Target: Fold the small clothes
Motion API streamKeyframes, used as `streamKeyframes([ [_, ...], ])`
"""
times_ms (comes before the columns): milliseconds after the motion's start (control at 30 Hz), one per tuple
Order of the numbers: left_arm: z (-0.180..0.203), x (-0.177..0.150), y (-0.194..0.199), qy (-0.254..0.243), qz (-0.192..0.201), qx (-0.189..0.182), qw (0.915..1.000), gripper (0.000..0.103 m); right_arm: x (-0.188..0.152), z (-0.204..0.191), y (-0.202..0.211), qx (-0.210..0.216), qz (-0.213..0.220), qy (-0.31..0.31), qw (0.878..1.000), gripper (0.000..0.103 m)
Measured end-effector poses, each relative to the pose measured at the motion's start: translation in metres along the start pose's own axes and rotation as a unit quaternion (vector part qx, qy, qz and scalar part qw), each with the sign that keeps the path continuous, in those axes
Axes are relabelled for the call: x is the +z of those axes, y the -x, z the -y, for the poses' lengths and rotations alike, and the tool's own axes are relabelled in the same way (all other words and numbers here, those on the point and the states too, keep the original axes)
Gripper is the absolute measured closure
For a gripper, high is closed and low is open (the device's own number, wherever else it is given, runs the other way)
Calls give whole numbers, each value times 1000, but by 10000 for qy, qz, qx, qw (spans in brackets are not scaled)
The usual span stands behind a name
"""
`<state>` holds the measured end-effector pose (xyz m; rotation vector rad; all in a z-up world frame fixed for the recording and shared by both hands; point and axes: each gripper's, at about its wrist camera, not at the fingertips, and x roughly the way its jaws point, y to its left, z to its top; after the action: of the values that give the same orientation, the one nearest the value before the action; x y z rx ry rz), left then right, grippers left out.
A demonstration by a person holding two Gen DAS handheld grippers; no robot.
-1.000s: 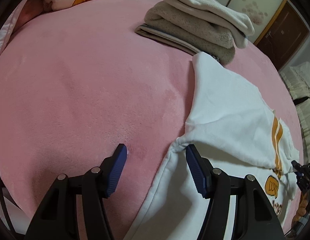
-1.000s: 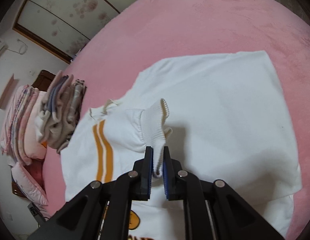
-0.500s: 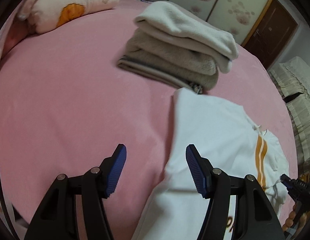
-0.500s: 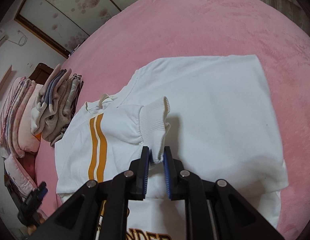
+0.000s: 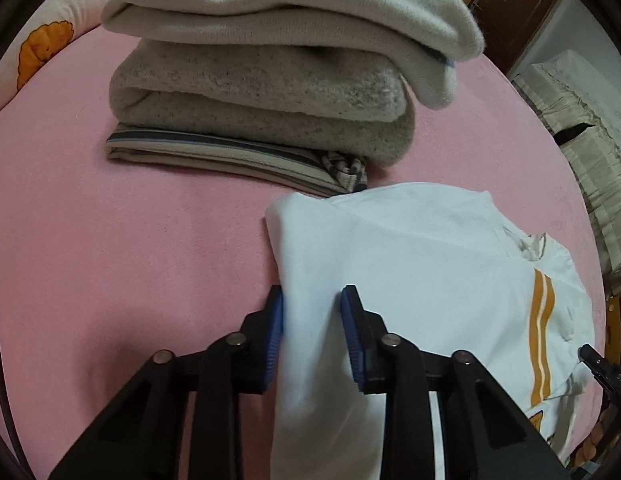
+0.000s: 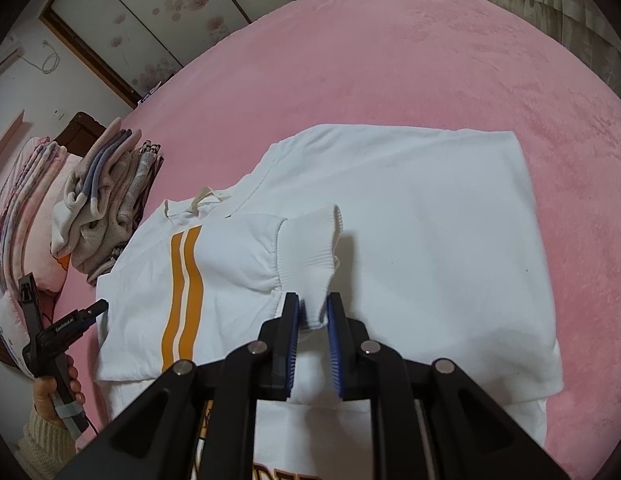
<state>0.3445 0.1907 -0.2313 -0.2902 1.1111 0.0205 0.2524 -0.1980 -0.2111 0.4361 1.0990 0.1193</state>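
On the pink bed (image 6: pixel 410 64) the white sweatshirt (image 5: pixel 422 264) lay flat, with a pile of folded clothes (image 5: pixel 270 80) close behind it. My left gripper (image 5: pixel 312 304) had just been closing on the folded side edge. My right gripper (image 6: pixel 313 310) was clamped on the ribbed cuff (image 6: pixel 310 248). The orange print was too cut off to read.

This is a bedroom in a home. A bed covered with a plush pink blanket (image 6: pixel 430 60) fills both views. A stack of folded grey, cream and striped clothes (image 5: pixel 270 92) sits on it, with pink-and-white pillows (image 6: pixel 26 208) behind. Sliding wardrobe doors with a pale flower pattern (image 6: pixel 150 20) and a dark wooden door (image 5: pixel 510 4) line the walls.
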Motion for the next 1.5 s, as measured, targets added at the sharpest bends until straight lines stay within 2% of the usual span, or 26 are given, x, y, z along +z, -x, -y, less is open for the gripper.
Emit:
streamKeyframes([
  [67,-2,4,-4,-40,-42,-29,10000,92,-1,-1,-1,-24,9,68,10000,86],
  [167,-11,14,-1,-126,82,-242,9996,98,-4,-2,-3,-80,29,168,9998,86],
  [267,-21,21,0,-130,60,-498,9987,100,-7,-2,-4,-66,67,247,9997,86],
  [400,-29,26,-2,-321,42,-574,9978,100,-11,3,-3,72,100,153,9998,86],
  [567,-52,35,3,84,65,-1073,9942,100,-14,9,1,350,190,-12,9992,89],
  [667,-62,36,-3,112,94,-941,9955,102,-16,16,-4,293,211,-107,9993,89],
  [733,-67,37,-9,102,141,-665,9976,102,-18,21,-11,218,149,-146,9995,90],
  [800,-77,34,-11,145,97,-544,9984,102,-22,23,-14,159,151,-128,9997,90],
  [900,-80,31,-10,82,96,-477,9988,102,-24,21,-13,97,196,-17,9998,90],
  [967,-74,29,-5,-16,120,-419,9990,102,-23,20,-8,91,154,-22,9998,88],
  [1033,-71,26,8,-49,223,-431,9988,101,-21,19,-1,95,156,-64,9998,82],
  [1167,-53,15,45,-190,597,-614,9961,99,-21,13,16,-168,433,105,9989,79],
  [1267,-26,-5,69,-511,764,-774,9928,99,-22,0,28,-331,657,346,9967,79],
  [1400,6,-41,80,-1016,803,-773,9886,99,-23,-25,37,-456,911,752,9920,79],
  [1500,21,-62,68,-1240,616,-705,9879,99,-23,-43,36,-433,979,1040,9888,79],
])
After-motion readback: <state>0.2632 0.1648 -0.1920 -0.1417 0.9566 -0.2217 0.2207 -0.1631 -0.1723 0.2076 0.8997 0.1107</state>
